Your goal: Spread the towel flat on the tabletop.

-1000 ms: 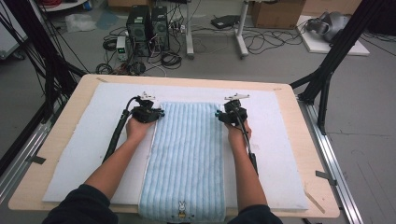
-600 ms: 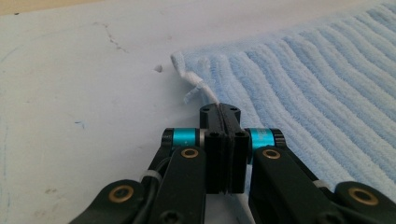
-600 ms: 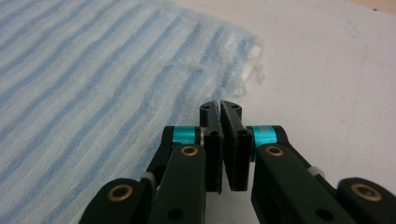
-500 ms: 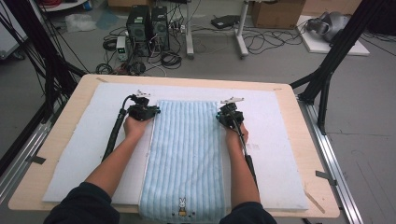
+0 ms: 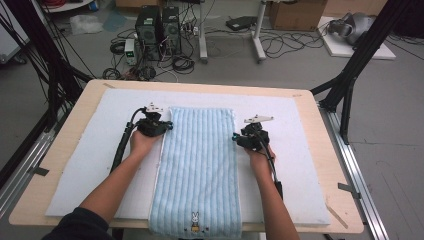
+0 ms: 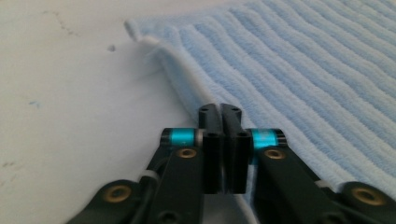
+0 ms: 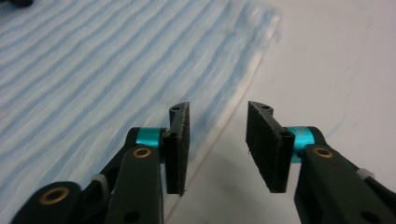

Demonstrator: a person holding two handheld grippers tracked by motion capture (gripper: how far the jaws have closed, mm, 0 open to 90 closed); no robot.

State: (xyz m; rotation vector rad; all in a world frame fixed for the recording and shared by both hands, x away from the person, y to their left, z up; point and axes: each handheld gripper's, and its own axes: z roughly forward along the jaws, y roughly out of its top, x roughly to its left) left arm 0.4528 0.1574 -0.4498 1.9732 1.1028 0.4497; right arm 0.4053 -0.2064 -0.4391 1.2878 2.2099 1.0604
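Both hands have slid back down the towel (image 5: 197,165), flat on the table, since a second ago. Your left gripper (image 6: 222,112) is pressed shut beside its hem; your right gripper (image 7: 217,140), just reopening, straddles the edge empty. Close too high and you'll miss it.

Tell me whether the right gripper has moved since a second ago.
Yes. The right gripper has slid toward the person along the blue towel, farther from its far edge; its jaws have just been opening, nothing between them.

Left claw (image 6: 222,140) clamped; right claw (image 7: 217,144) (just opening) parted.
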